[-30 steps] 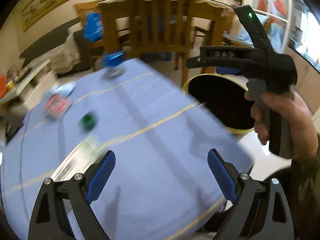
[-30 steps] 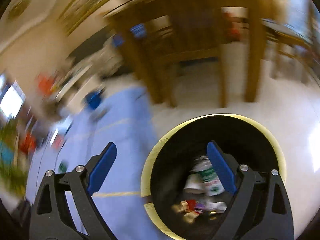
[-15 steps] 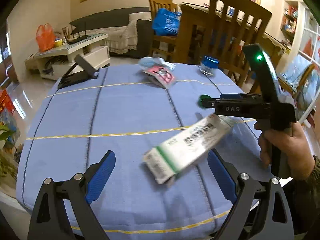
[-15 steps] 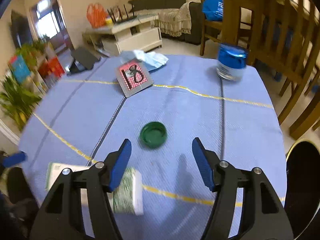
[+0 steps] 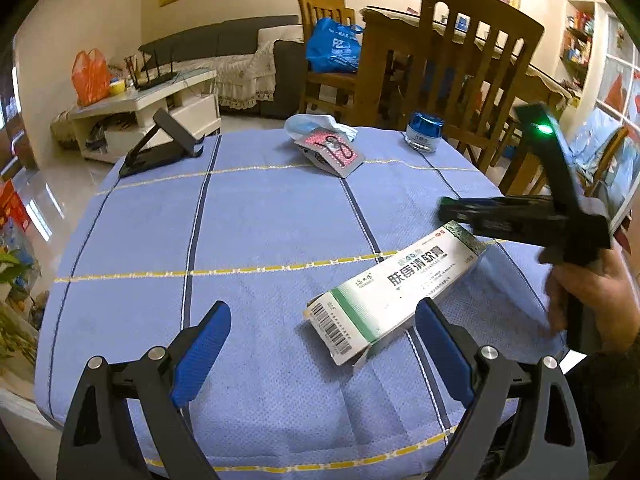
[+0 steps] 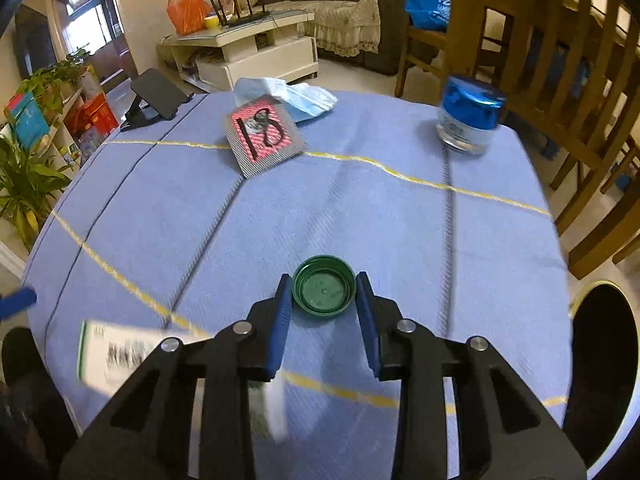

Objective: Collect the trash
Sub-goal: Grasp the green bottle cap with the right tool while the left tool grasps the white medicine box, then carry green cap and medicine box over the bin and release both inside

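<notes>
We see the green bottle cap (image 6: 323,290) lying open side up on the blue tablecloth (image 6: 360,208), between the blue pads of our right gripper (image 6: 324,312); whether the pads touch its rim we cannot tell. Our left gripper (image 5: 320,344) hangs spread wide above the cloth, just short of the white-and-green medicine box (image 5: 394,286), which lies flat. Farther back sit the red patterned packet (image 6: 264,136), a crumpled face mask (image 6: 292,94) and a blue-lidded jar (image 6: 468,114). The black bin (image 6: 600,364) stands beside the table.
</notes>
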### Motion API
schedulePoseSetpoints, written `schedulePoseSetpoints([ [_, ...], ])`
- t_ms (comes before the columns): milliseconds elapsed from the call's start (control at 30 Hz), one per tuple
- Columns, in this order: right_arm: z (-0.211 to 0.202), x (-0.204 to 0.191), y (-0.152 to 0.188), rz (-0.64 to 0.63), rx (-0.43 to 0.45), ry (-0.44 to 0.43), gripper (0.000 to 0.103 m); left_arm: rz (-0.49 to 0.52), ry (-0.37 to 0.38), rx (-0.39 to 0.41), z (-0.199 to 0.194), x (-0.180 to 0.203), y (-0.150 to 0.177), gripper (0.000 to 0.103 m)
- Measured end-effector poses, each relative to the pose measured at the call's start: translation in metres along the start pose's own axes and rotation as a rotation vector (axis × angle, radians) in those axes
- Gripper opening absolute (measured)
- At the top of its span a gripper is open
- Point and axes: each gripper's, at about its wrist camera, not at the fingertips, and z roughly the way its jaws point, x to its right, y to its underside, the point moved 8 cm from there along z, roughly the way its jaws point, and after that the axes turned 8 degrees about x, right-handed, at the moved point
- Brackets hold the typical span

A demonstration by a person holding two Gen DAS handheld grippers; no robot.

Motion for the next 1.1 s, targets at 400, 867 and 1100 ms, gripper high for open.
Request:
schedulePoseSetpoints([
  [400, -0.075, 0.118, 0.041, 0.283, 0.103, -0.011, 0.032, 0.274, 0.162, -0.098, 0.049, 0.055, -0.014, 0.089],
  [867, -0.073, 0.101, 0.042, 0.244, 0.096, -0.053, 0.032, 0.725, 0.374, -0.175, 0.077, 0.093, -0.009, 0.083],
  [1100, -0.070, 0.107, 0.041, 0.264, 0.097, -0.040, 0.032, 0.525, 0.494, -0.245, 0.092, 0.068, -0.004, 0.046],
])
